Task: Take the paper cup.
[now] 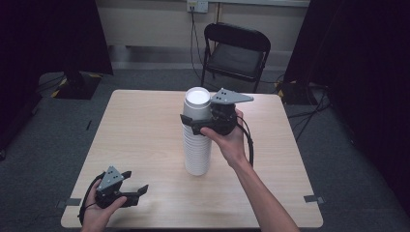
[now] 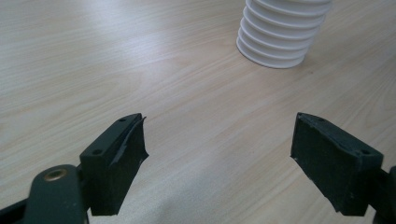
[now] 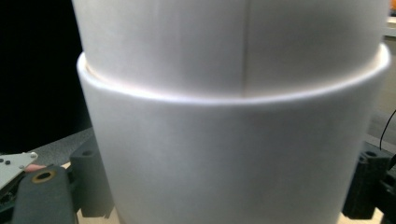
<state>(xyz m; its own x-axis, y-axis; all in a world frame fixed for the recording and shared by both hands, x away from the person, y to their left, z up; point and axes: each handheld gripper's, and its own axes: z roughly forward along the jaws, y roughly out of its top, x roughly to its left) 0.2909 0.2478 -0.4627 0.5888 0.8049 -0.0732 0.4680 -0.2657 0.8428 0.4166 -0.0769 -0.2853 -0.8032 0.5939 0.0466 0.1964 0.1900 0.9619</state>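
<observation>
A tall stack of white paper cups (image 1: 197, 150) stands near the middle of the wooden table (image 1: 140, 125). My right gripper (image 1: 196, 122) is at the stack's top, its jaws pressed on either side of the top cup (image 1: 197, 104). In the right gripper view that cup (image 3: 233, 140) is very close, with a black jaw at each side of the right gripper (image 3: 229, 186). My left gripper (image 1: 137, 181) is held low near the table's front left corner, open with nothing in it. In the left gripper view the left gripper (image 2: 219, 154) points toward the stack's ribbed base (image 2: 282, 32).
A black folding chair (image 1: 237, 50) stands behind the table's far edge, with cables on the floor around it. Dark curtains hang at both sides. Bare tabletop lies left of the stack and in front of it.
</observation>
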